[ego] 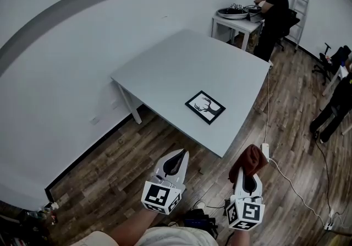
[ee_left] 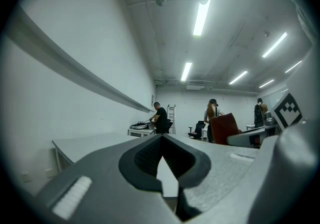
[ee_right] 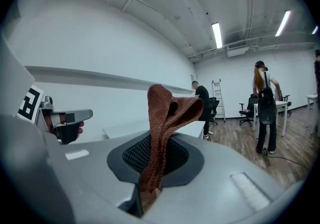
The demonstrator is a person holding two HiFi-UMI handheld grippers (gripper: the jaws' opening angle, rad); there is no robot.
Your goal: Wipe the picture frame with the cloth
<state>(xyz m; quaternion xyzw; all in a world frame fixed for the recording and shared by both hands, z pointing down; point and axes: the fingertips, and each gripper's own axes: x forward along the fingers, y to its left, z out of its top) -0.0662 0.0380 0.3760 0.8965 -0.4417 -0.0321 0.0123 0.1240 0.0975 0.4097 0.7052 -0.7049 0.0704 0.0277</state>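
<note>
The picture frame (ego: pixel 205 107), black with a deer print on white, lies flat near the front edge of the grey table (ego: pixel 165 69). Both grippers hang over the wooden floor, short of the table and apart from the frame. My right gripper (ego: pixel 248 169) (ee_right: pixel 159 143) is shut on a rust-brown cloth (ego: pixel 250 160) (ee_right: pixel 166 113), which sticks up out of the jaws in a fold. My left gripper (ego: pixel 177 157) (ee_left: pixel 161 140) is shut with nothing in it. The cloth (ee_left: pixel 224 127) also shows in the left gripper view.
A person in black (ego: pixel 273 14) works at a white table with pans (ego: pixel 237 15) at the back. A ladder (ego: pixel 302 1) leans beyond. Another person (ego: pixel 334 103) and an office chair (ego: pixel 330 58) are at the right. A power strip and cable (ego: pixel 266 150) lie on the floor by the table.
</note>
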